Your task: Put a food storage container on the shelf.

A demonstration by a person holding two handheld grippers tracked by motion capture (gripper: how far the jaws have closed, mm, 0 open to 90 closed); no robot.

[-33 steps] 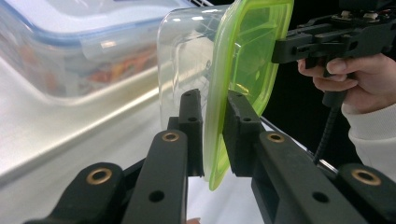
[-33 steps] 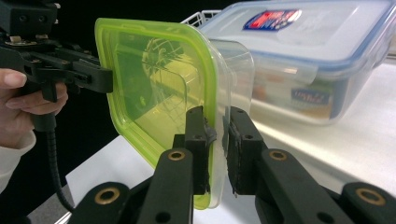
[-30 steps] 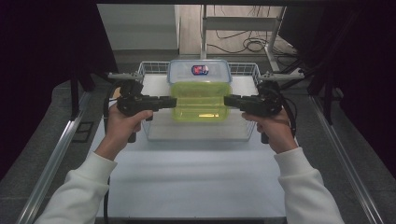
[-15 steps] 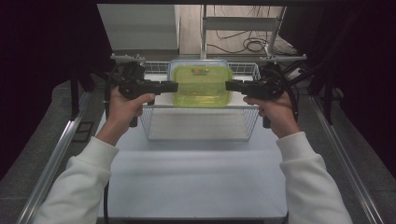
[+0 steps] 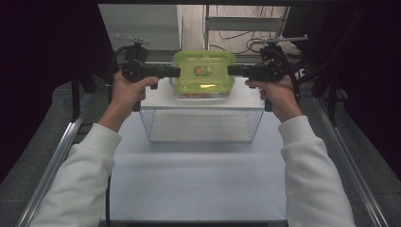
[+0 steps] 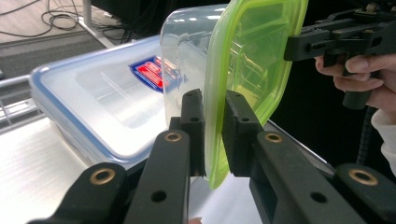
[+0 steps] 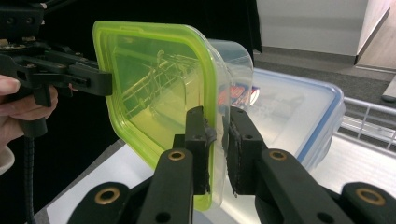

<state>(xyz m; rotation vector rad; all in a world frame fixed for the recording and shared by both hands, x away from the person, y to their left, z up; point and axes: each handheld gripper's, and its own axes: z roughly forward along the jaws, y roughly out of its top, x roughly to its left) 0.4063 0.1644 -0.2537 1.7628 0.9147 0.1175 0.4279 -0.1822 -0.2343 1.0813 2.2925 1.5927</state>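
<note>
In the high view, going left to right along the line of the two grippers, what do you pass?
Left hand → left gripper → green-lidded container → right gripper → right hand.

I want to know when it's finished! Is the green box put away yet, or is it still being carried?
It is in the air, not put away yet. Done: both grippers have a firm pinch on the green-lidded box, the left gripper on one edge of the lid and the right gripper on the other. In hand: it hangs above the wire basket. Left: setting it down somewhere and letting go.
</note>
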